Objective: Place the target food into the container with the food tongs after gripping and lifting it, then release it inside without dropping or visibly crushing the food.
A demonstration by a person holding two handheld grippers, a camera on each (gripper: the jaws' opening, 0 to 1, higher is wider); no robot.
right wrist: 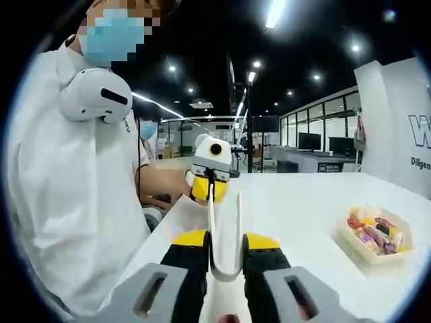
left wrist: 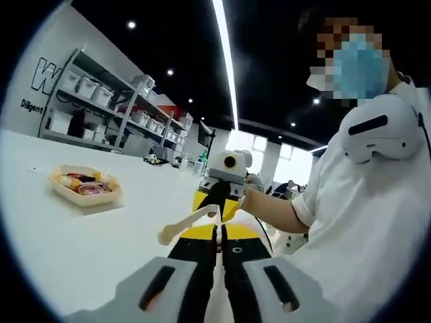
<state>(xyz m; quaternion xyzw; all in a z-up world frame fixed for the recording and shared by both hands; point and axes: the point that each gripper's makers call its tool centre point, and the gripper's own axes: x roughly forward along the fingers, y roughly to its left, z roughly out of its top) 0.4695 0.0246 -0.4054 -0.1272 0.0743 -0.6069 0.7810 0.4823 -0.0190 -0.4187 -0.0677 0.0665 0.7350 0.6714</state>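
Observation:
White food tongs [right wrist: 237, 222] run between the two grippers above the white table [right wrist: 296, 202]. My right gripper [right wrist: 225, 242] is shut on their bent hinge end. In the left gripper view it faces me as the right gripper [left wrist: 217, 202], with one arm of the tongs [left wrist: 185, 225] sticking out to the lower left. My left gripper [left wrist: 219, 232] has its jaws nearly together, shut on the other arm. Opposite, the left gripper [right wrist: 210, 178] meets that arm. A beige tray [left wrist: 87, 200] of mixed food [left wrist: 84, 182] sits on the table, apart from both; it is the tray [right wrist: 367, 254] at the right.
A person [left wrist: 363, 222] in a white shirt stands at the table edge, close behind the grippers. Shelves [left wrist: 101, 101] with bins line the far wall. A white panel [right wrist: 397, 128] stands behind the tray. Bare table [left wrist: 67, 262] lies between grippers and tray.

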